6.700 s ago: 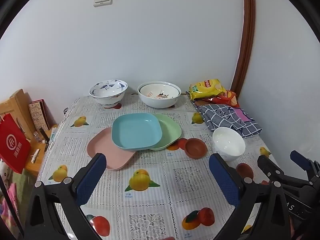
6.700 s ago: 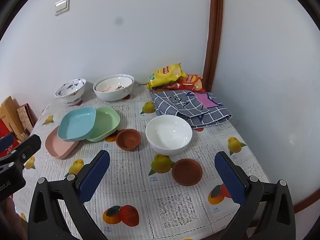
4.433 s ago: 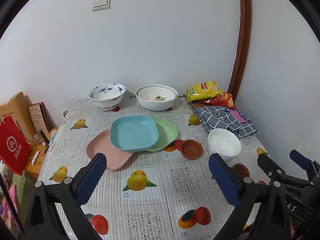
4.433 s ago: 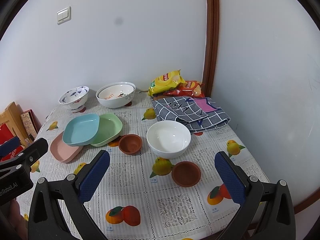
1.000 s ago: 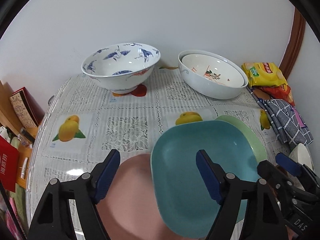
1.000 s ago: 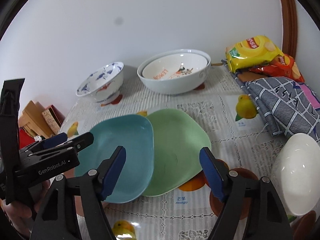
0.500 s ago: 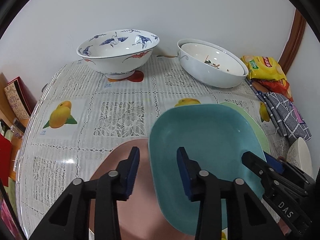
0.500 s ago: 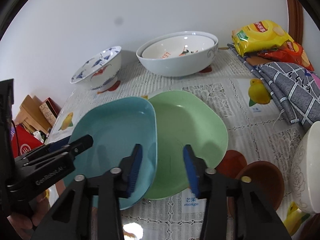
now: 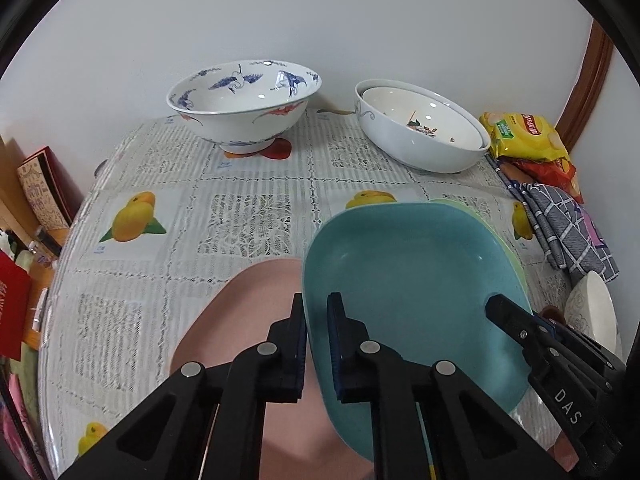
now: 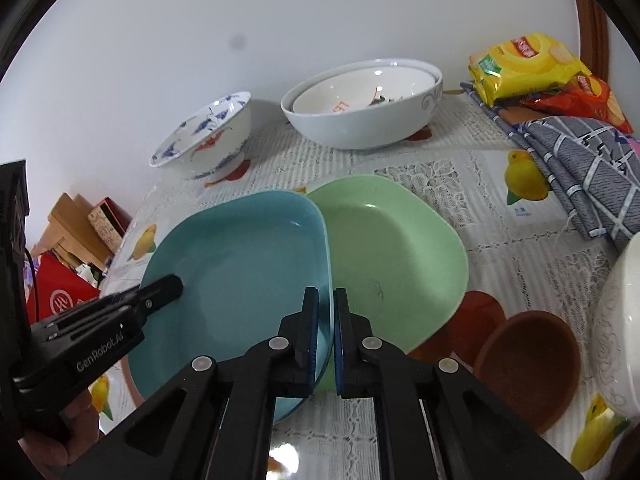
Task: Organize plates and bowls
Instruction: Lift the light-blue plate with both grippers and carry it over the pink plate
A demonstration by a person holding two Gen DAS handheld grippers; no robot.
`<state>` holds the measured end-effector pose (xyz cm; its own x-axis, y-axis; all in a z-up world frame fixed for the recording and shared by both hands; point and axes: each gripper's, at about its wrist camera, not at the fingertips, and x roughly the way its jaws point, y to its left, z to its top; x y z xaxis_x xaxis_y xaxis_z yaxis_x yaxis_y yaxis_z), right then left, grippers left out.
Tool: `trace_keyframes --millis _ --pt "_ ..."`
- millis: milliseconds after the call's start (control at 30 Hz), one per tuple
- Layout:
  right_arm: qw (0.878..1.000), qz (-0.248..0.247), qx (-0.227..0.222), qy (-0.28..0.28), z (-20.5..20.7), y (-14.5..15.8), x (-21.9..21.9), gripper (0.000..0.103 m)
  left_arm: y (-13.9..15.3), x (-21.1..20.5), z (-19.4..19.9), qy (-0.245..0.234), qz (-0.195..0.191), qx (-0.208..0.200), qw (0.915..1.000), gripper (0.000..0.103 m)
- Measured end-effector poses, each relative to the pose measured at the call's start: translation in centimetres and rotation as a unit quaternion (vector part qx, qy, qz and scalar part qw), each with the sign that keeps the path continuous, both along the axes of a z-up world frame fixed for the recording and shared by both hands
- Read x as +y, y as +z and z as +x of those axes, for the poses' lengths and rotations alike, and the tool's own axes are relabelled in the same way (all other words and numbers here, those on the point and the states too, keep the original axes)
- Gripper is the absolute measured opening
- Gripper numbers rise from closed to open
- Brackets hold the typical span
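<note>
We have both sets of jaws pinched on the blue plate (image 9: 408, 264): the left gripper (image 9: 317, 320) has just closed on its left rim, the right gripper (image 10: 326, 312) on its right rim, each with only the thin edge between the pads. The plate sits mid-surface, overlapping the pink plate (image 9: 240, 320) on its left and the green plate (image 10: 392, 248) on its right. We judge this the grasp step; next we should lift it level with both hands together, clear of its neighbours, before stacking.
</note>
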<state>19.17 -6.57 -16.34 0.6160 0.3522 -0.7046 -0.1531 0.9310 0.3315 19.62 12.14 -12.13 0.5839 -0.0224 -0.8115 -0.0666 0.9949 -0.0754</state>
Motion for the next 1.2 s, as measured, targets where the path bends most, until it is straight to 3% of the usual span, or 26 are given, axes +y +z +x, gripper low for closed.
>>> trace_keyframes --millis 367,667,1000,1200 --pt "0.999 -0.01 -0.048 0.016 -4.8 6.8 0.9 0.007 5.8 1.5 -4.9 0.018 -0.026 -0.042 0.9986 0.01" --pt "0.995 -0.049 -0.09 0.018 -8.9 11.4 1.4 0.007 9.3 2.2 -8.7 0.019 -0.056 -0.076 0.9953 0.01" --pt "0.993 -0.054 -0.103 0.015 -10.2 13.9 0.6 0.006 10.8 1.7 -10.1 0.015 -0.07 -0.089 0.9934 0.01" --pt "0.993 -0.042 -0.11 0.022 -10.1 14.0 0.7 0.006 10.9 1.9 -10.4 0.025 -0.058 -0.092 0.9937 0.01"
